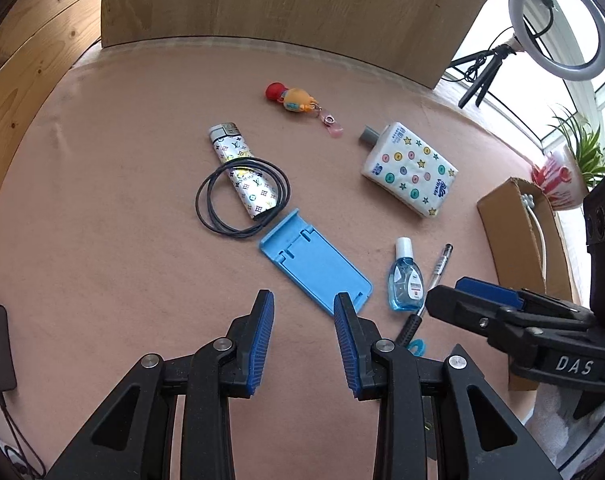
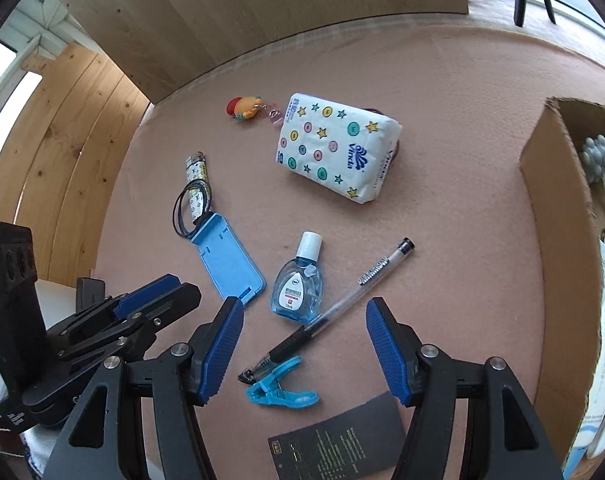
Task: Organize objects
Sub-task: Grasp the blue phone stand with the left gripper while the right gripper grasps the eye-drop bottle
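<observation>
In your left wrist view, the left gripper [image 1: 303, 300] hangs with jaws wide and empty, just short of the blue phone stand [image 1: 315, 261]; one lighter [image 1: 241, 168] and one cable coil [image 1: 241, 199] lie beyond the stand.

In your right wrist view, the right gripper [image 2: 304, 322] is spread wide, empty, over one pen [image 2: 344, 304]. Beside the pen sit one bottle [image 2: 298, 280] and one clip [image 2: 280, 388]. Close squarely across the barrel, then carry it to the cardboard box [image 2: 558, 216].
</observation>
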Tool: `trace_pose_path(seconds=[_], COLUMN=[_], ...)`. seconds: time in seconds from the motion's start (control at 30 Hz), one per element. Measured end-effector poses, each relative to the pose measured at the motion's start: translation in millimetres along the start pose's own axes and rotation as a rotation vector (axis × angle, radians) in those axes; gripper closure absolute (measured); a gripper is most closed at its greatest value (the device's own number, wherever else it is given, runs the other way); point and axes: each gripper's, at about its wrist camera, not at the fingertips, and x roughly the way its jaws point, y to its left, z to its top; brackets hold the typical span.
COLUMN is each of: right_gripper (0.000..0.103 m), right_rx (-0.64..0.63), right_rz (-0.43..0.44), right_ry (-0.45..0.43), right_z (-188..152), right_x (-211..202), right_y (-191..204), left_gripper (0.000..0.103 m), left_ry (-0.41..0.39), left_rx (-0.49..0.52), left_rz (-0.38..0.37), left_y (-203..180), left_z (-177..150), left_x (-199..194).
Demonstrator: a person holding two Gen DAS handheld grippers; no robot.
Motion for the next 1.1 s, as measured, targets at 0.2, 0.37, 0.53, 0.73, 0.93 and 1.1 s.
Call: trace_pose_path(seconds=[0.2,0.37,0.53,0.73,0.93,1.1], right_gripper=[0.043,0.047,0.046,0.043,0.048,0.059], right_rx=[-0.077,-0.081,-0.079,-0.099,-0.130,-0.231], right_rz=[-0.072,-0.108,-0.104,-0.145,-0.138,-0.193], right_ry=[0.027,0.039,0.050,0.038,0.053,0.070], right_z=[4,10,13,16,17,16], right_x=[19,24,23,28,29,26], right_y=[14,6,4,16,21,17], left_gripper=[0.069,0.069,0.069,0.069,0.069,0.068], left_ry=[0.015,0.048,0.049,0.041,0.042,0.053], left_rx=[-0.028,-0.018,-0.040,-0.058,-0.061,-0.068], left_rz=[-0.004,0.000,-0.013,0.001,0.004,-0.011], left_y=[6,4,5,10,13,9], left_z=[8,12,16,21,22,22], left_x=[9,22,24,24,24,27])
